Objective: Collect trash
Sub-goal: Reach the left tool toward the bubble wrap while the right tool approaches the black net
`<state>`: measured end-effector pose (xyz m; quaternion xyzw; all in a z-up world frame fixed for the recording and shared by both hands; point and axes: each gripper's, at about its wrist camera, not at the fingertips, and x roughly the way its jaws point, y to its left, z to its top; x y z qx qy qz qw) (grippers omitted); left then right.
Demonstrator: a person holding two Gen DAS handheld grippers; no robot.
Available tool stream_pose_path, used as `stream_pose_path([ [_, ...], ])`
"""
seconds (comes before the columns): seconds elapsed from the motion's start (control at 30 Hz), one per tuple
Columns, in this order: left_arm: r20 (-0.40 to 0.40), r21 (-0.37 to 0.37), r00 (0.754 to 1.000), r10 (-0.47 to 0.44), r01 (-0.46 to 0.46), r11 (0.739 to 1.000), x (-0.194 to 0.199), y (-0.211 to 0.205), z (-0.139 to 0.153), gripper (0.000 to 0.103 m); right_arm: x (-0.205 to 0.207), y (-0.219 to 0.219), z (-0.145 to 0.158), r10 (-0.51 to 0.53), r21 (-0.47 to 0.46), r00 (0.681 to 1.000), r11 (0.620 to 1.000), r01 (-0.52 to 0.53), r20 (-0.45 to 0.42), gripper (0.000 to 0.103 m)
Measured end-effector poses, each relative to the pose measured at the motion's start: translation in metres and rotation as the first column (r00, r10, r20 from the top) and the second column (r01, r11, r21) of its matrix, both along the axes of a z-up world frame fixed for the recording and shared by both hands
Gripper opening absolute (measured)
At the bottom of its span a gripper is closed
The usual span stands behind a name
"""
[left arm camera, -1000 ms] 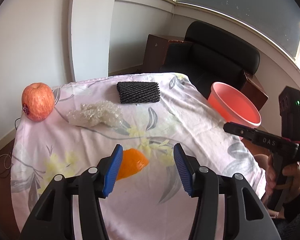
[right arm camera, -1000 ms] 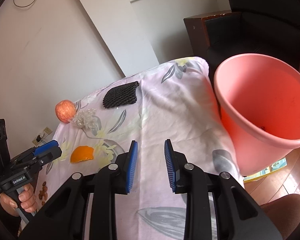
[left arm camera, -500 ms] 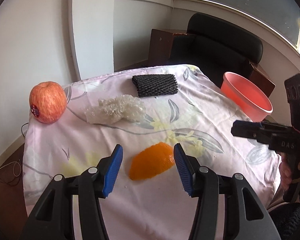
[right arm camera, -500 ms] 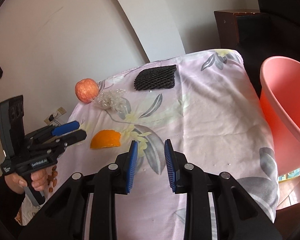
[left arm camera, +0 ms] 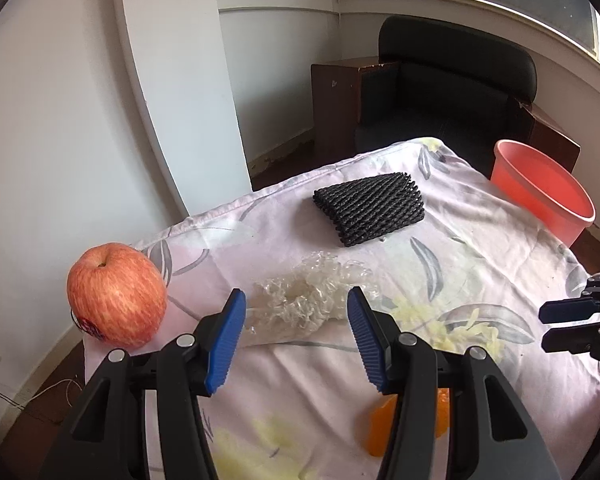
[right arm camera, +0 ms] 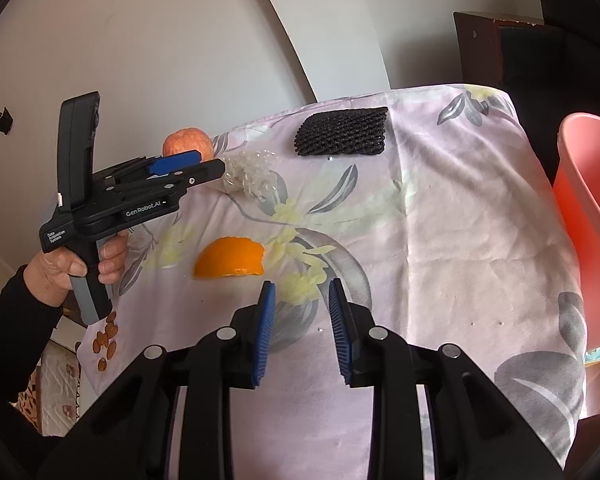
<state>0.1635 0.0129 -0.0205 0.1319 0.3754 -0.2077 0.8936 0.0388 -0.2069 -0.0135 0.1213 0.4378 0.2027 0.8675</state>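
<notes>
Left wrist view: your spread, empty left gripper (left arm camera: pixel 296 334) frames the crinkly clear plastic wad (left arm camera: pixel 312 304); it looks featherlight and squishy, so pinch its bulky middle.

Apple (left arm camera: pixel 117 290) crowds the crumpled plastic's (left arm camera: pixel 310 307) left; right side stays open.

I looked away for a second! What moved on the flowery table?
The left gripper moved past the orange peel toward the crumpled clear plastic, which now sits framed between its open jaws. Nothing was picked up or dropped. The right gripper swung away from the pink bin. Apple, black foam net and peel stayed put.
</notes>
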Motion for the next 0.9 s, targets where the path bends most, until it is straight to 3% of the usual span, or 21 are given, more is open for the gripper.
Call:
stream_pose_path([
  [0.17, -0.024, 0.022, 1.000, -0.015, 0.016, 1.000, 0.009, 0.003, -0.018, 0.052, 0.005, 0.000, -0.005, -0.009, 0.009, 1.000, 1.000, 0.010, -0.016, 0.028],
  [0.33, -0.012, -0.048, 1.000, 0.001, -0.002, 0.999, 0.002, 0.009, -0.019, 0.042, 0.014, -0.002, -0.006, -0.020, 0.013, 1.000, 1.000, 0.020, -0.021, 0.028],
  [0.43, -0.003, -0.068, 1.000, 0.001, -0.001, 0.998, -0.003, 0.012, -0.018, 0.032, 0.026, -0.005, -0.002, -0.035, 0.014, 0.999, 0.999, 0.035, -0.003, 0.028],
  [0.5, 0.004, -0.078, 1.000, -0.004, 0.004, 0.997, -0.007, 0.013, -0.016, 0.017, 0.038, -0.008, 0.003, -0.047, 0.024, 0.999, 0.999, 0.047, 0.017, 0.028],
  [0.67, 0.037, -0.110, 0.999, 0.037, -0.033, 0.993, -0.017, 0.021, -0.009, 0.014, 0.075, -0.016, 0.015, -0.094, 0.036, 0.993, 0.995, 0.092, 0.070, 0.028],
  [0.73, 0.033, -0.145, 0.997, 0.065, -0.060, 0.988, -0.020, 0.028, -0.005, 0.013, 0.092, -0.020, 0.013, -0.118, 0.051, 0.991, 0.992, 0.115, 0.062, 0.042],
  [0.9, 0.014, -0.217, 0.993, 0.116, -0.110, 0.970, -0.029, 0.042, 0.001, 0.012, 0.129, -0.027, 0.003, -0.145, 0.094, 0.989, 0.985, 0.144, 0.009, 0.043],
])
